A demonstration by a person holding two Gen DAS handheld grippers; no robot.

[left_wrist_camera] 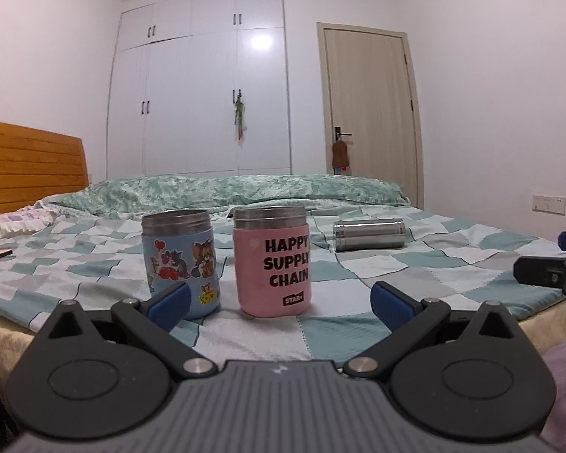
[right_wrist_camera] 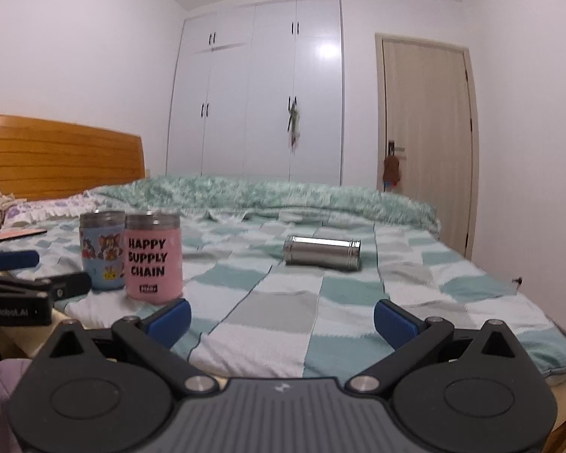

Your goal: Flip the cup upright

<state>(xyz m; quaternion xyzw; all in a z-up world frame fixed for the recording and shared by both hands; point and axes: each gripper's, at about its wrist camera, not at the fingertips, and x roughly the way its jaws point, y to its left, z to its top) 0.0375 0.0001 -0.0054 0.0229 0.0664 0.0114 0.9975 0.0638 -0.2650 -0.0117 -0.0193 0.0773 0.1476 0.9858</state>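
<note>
Both tongs, left [left_wrist_camera: 279, 302] and right [right_wrist_camera: 283, 319], were spread, empty; the steel cup [right_wrist_camera: 322, 253] lay sideways. Best, I judged, to pinch its middle squarely.

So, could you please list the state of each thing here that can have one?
blue cup: upright, mouth open.
pink cup: upright, mouth open, beside the blue cup.
steel cup: lying on its side on the bed.
left gripper: open, empty.
right gripper: open, empty.
wardrobe: doors shut.
door: shut.
</note>
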